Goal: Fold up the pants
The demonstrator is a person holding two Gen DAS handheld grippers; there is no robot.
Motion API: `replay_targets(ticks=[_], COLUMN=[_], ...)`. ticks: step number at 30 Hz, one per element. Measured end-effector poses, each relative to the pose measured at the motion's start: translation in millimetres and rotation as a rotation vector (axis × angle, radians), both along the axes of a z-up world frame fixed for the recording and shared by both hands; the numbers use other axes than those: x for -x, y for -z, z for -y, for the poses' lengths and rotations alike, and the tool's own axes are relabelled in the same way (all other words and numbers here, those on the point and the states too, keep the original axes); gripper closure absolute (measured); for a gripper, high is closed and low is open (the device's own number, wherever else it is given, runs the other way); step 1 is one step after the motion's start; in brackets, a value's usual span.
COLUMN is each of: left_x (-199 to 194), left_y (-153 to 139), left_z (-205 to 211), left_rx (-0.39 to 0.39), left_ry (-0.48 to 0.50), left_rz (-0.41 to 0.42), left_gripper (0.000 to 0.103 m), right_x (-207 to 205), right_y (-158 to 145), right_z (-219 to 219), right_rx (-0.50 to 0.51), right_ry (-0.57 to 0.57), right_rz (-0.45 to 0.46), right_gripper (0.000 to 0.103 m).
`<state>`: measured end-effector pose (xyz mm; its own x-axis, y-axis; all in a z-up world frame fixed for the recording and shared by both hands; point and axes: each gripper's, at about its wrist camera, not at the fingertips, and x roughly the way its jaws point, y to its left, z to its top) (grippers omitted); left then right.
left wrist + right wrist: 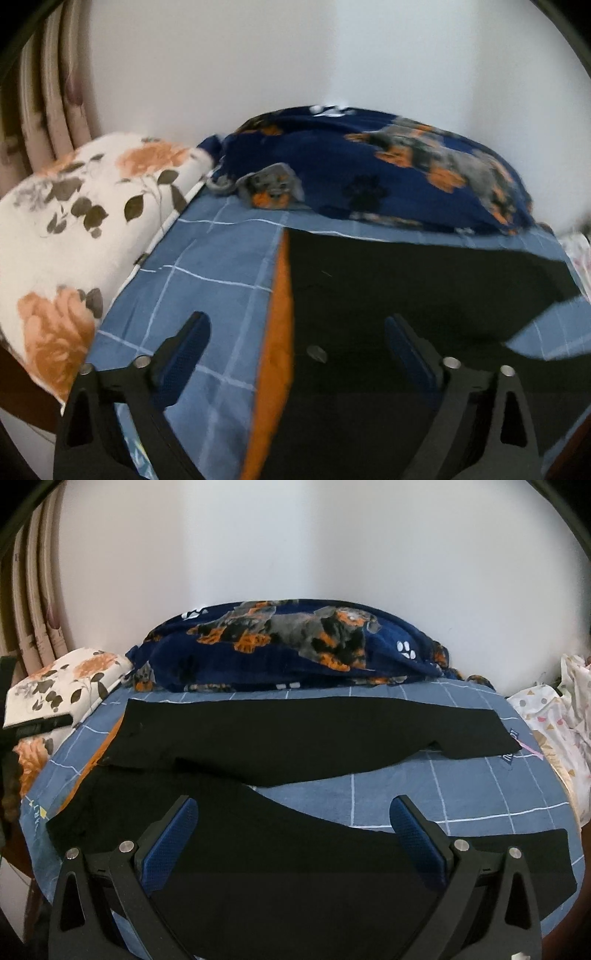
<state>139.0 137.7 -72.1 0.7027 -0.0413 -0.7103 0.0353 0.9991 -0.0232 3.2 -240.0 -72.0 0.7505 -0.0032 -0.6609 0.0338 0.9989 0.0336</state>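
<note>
Black pants lie flat on the blue grid-check sheet, filling the centre of the R wrist view. Long axis runs L-R across the frame: waist end at L, 2 legs reaching R and splayed apart, sheet showing in the wedge between them. Far leg ends upper R, just beside a small printed mark on the sheet; near leg ends lower R, close to the bed edge. Orange lining strip shows along the waist edge; in the L wrist view it runs as a steep band from mid-frame to the bottom, w/ black cloth filling everything to its R. Writing: the sheet mark near the far cuff and another at lower L are too small and skewed to read; a black label on the floral pillow at L carries pale lettering, illegible. L gripper spread wide, nothing pinched; the waist edge lies below the gap, contact can't be judged. R gripper also spread wide over the near leg, holding nothing; touching or hovering unclear. Navy dog-print blanket bunched behind the pants against the white wall. Curtain upper L, pale patterned cloth at R edge, partly cut off. L view motion-blurred, esp. blanket. Pants' near portion hidden behind gripper frames in both views.
</note>
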Motion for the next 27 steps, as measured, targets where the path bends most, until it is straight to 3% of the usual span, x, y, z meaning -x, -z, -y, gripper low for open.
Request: replay_targets(ticks=[5,11,19,20,21,22,23,24,27], left_x=[-70,-148,-197,-202,-207,-211,-212,-211,-202], left_y=[21,58,92,96,104,111,110,107,100], left_z=[-23,-31,-15,-13,-10,-7,-6,-7,-5], left_rx=[0.016,0.039,0.031,0.022,0.014,0.028,0.049,0.056,0.005], left_ry=[0.037,0.164,0.306,0.312,0.324,0.353,0.356,0.334,0.304], left_rz=[-0.003,-0.125,-0.199,-0.217,-0.247,-0.287,-0.284,-0.262,-0.214], left_gripper=[0.010,0.010,0.011,0.020,0.046,0.061,0.063,0.073,0.090], right_x=[-18,-38,-58,-60,-62,-63,-63,-64,-65], right_y=[15,38,56,57,58,59,59,59,60], right_z=[-7,-13,-9,-9,-9,-10,-11,-13,-14], right_rx=[0.008,0.027,0.033,0.033,0.031,0.031,0.034,0.038,0.040], right_ry=[-0.013,-0.027,-0.008,-0.009,-0.011,-0.014,-0.015,-0.017,-0.019], right_rz=[-0.046,-0.118,-0.177,-0.182,-0.187,-0.190,-0.191,-0.191,-0.193], right_gripper=[0.000,0.000,0.000,0.000,0.000,0.000,0.000,0.000,0.000])
